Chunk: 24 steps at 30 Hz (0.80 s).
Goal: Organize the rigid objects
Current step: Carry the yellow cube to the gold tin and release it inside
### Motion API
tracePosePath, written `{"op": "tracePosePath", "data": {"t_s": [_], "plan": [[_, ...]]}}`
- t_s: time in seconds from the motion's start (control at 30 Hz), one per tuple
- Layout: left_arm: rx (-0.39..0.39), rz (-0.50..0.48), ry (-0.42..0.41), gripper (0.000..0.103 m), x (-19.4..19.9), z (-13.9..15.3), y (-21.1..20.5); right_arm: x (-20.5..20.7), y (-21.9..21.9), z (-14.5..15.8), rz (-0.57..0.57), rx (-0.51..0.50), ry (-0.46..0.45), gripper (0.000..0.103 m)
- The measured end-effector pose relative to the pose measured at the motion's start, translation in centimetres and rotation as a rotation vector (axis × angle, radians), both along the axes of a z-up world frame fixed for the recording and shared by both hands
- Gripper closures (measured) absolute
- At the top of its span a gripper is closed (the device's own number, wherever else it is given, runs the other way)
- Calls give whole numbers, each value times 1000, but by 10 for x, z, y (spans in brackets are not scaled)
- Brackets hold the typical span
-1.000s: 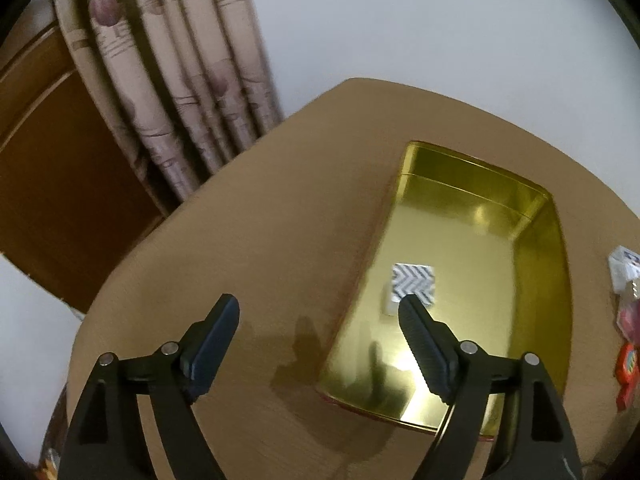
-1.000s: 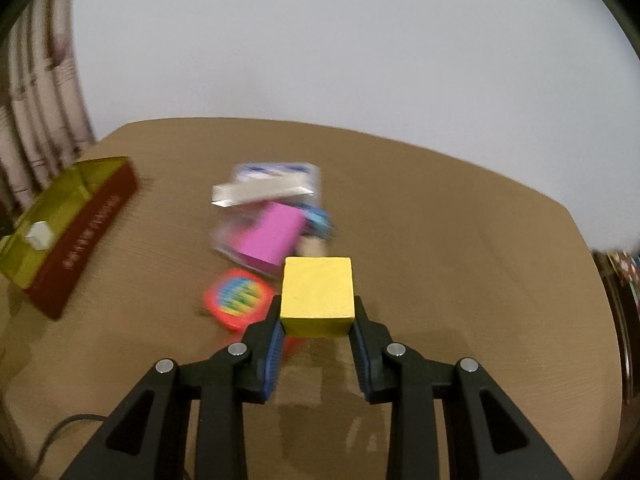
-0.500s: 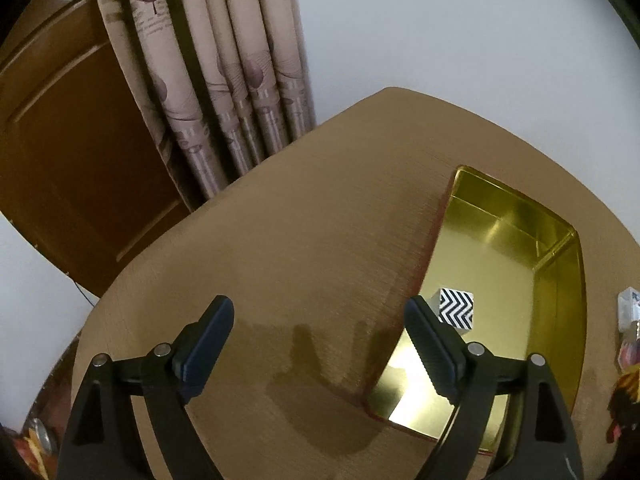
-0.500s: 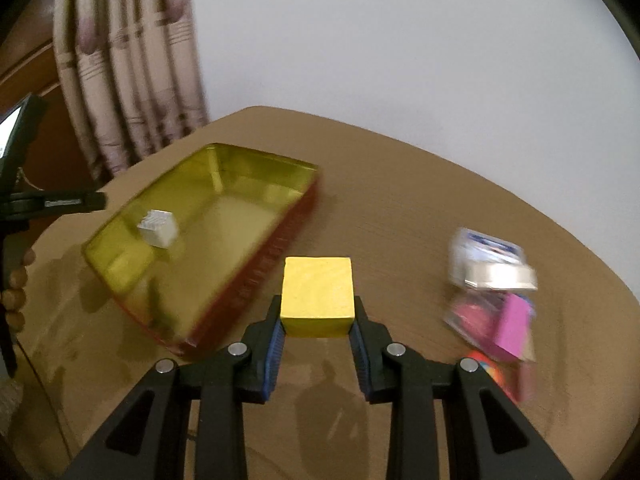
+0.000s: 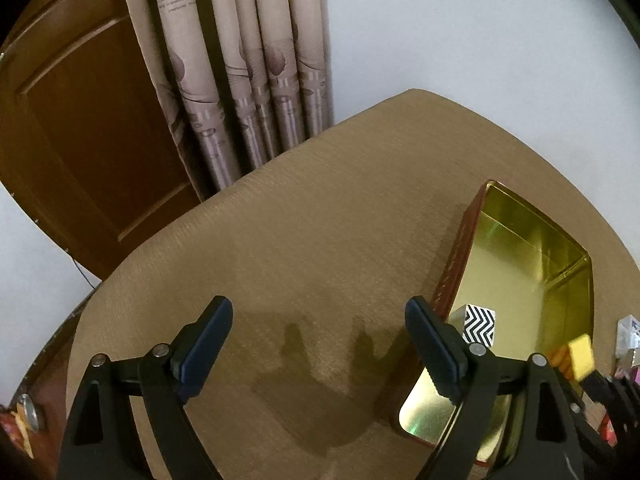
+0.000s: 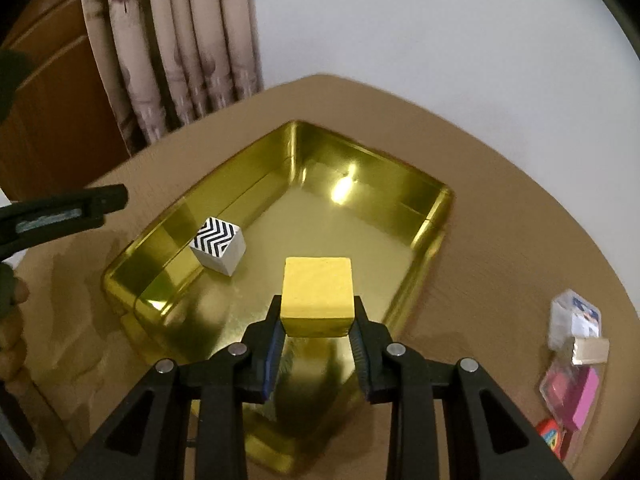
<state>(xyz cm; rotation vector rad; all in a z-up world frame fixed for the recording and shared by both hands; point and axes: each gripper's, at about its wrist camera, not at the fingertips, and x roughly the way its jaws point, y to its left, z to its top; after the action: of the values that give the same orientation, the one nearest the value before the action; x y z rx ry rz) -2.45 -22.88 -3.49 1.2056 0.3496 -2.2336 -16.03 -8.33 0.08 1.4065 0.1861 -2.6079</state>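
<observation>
My right gripper point(image 6: 317, 316) is shut on a yellow cube point(image 6: 317, 295) and holds it above the near part of the gold tin tray point(image 6: 434, 210). A black-and-white zigzag cube point(image 6: 218, 245) lies inside the tray at its left side. In the left wrist view the tray point(image 5: 570, 280) sits at the right, with the zigzag cube point(image 5: 479, 325) in it and the yellow cube point(image 5: 582, 358) at the right edge. My left gripper point(image 5: 320, 344) is open and empty over bare table left of the tray; it also shows in the right wrist view point(image 6: 72, 210).
The round brown table point(image 5: 320, 240) stands by a curtain point(image 5: 240, 60) and a wooden door point(image 5: 80, 120). A pile of small items, a white box point(image 6: 574, 322), a pink block point(image 6: 584, 398) and a red toy point(image 6: 554, 438), lies right of the tray.
My right gripper swung left with the yellow cube, from the pile to above the tray. My left gripper moved left, away from the tray, still open.
</observation>
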Motion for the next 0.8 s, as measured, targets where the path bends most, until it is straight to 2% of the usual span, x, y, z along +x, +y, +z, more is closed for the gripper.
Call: {"op": "tracePosePath", "data": {"t_s": [0.13,0.33,0.8], "plan": [[4,-16,-7,17,-4,-3,3,-22,-10,-13,1,21,-72,72],[11,-29,-5,17,-2,-4,3,-37,-13,-27,-7,35,-118,72],[8,-39,-1,17,-4,-7,5,-45,-15,-37,1,60,-101,72]]}}
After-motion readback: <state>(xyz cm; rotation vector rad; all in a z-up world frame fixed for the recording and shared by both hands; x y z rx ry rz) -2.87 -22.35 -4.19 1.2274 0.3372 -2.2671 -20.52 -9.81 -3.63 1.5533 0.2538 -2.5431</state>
